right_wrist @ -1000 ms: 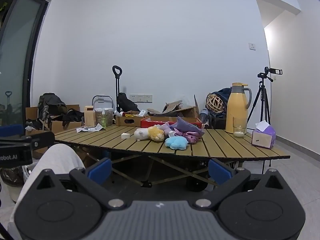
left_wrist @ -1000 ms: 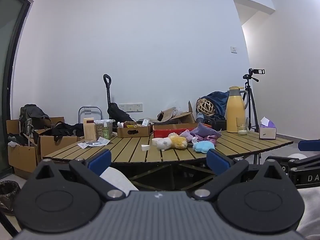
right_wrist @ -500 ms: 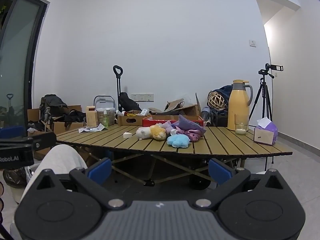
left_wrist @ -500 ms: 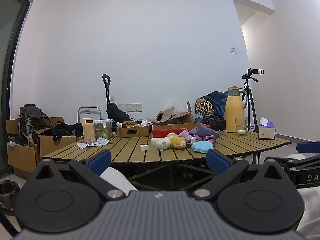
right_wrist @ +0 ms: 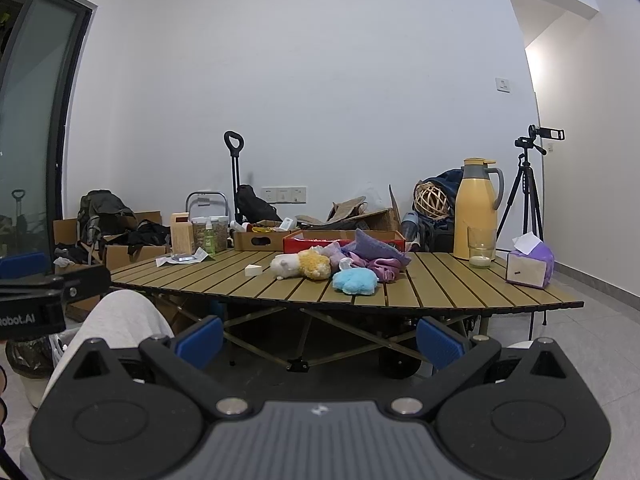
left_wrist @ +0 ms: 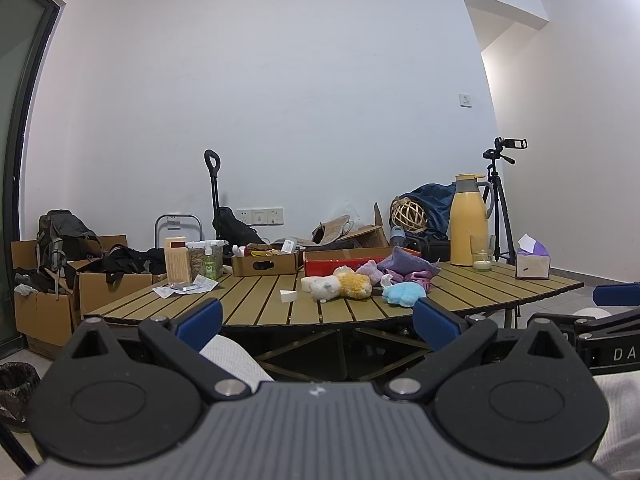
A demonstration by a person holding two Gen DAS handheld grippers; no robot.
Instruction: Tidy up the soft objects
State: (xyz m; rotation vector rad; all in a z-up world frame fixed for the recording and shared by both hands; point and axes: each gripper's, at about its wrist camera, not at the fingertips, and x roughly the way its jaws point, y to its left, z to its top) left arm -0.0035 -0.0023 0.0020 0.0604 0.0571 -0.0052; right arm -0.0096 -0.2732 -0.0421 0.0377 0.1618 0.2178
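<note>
A: Where are your claws rn?

B: Both low, in front of the worktop [left_wrist: 256, 304], well apart from it. Your left claw [left_wrist: 318, 322] is spread wide, nothing btwn the blue pads [left_wrist: 199, 318]. Right claw [right_wrist: 319, 340] same: released, empty, pads [right_wrist: 440, 342] far apart. You can see your left claw's arm at the left edge of the right wrist view, and the right one at the right edge of the left view.

A: And the soft stuff?

B: All in one heap near the middle of the worktop, toward the far side. White plush [right_wrist: 285, 266] lies touching the yellow plush [right_wrist: 316, 264] on its right. Light blue plush [right_wrist: 355, 281] sits nearest you, just in front of the pink/purple cloth pile [right_wrist: 376, 258]. A purple piece sticks up at the top of that pile.

A: Anything beside the heap?

B: Small white block [right_wrist: 253, 270] just left of the white plush, not touching. Red tray [right_wrist: 344, 238] right behind the heap; can't tell if the cloth touches it. Cardboard box [right_wrist: 256, 240] to the tray's left.

A: Right end of the worktop?

B: Yellow thermos jug [right_wrist: 476, 208] upright at the back, a glass [right_wrist: 481, 252] just in front of it, tissue box [right_wrist: 528, 266] nearer the right edge w/ a tissue sticking out. Tripod [right_wrist: 526, 184] stands on the floor behind.

A: Left end?

B: Wooden box [left_wrist: 176, 260], a clear jar, a green bottle, some papers. Your knee in light trousers [right_wrist: 116, 320] shows below the worktop edge.
</note>
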